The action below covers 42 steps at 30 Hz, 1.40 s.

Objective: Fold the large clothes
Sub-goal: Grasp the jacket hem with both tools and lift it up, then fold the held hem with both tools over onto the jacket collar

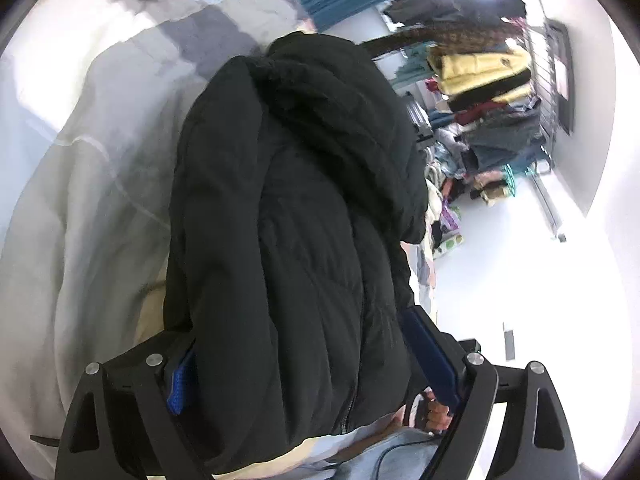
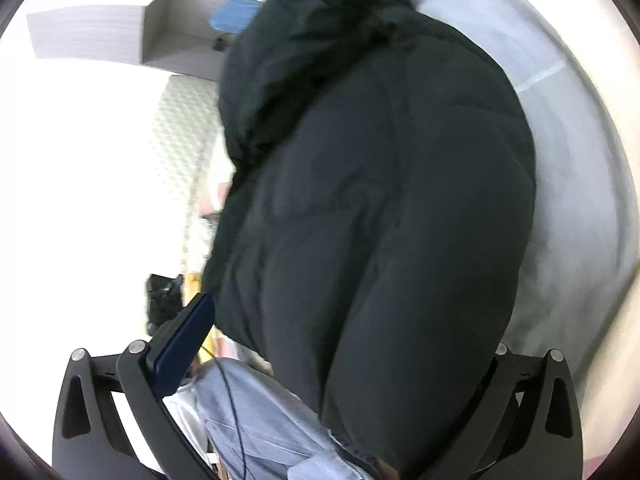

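Pale grey bedding (image 1: 92, 184), cluttered clothes rack (image 1: 500, 92), white floor (image 1: 520, 264)

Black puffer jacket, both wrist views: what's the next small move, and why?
Probably set the black puffer jacket flat on the bedding, then square it up. It looks already bundled, hood on top, filling the wide gap of the left hand-held gripper and of the right hand-held gripper. Whether the pads actually press it is unclear, so move gently.

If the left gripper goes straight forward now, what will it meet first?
The black puffer jacket. It already fills the space between the wide jaws of the left gripper, so going on would likely just push deeper into it, toward the bedding.
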Each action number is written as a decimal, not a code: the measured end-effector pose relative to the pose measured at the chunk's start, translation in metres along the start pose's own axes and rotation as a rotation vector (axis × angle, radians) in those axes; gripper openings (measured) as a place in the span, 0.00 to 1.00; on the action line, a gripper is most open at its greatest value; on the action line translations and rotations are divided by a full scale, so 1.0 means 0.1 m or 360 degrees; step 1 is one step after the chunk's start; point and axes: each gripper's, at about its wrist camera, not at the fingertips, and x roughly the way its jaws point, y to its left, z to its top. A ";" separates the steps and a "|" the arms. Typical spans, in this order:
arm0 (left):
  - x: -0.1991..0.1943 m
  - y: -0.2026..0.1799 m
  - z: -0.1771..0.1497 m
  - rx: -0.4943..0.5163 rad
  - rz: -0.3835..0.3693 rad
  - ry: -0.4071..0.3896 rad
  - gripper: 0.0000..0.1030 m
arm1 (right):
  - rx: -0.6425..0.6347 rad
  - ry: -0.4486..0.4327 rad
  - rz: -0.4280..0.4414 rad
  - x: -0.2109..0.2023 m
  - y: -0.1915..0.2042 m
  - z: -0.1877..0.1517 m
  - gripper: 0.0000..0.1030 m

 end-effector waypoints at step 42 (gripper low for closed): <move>-0.42 -0.07 -0.29 0.0114 0.0300 -0.0054 0.05 | -0.0244 -0.0381 -0.0282 -0.51 0.48 -0.45 0.08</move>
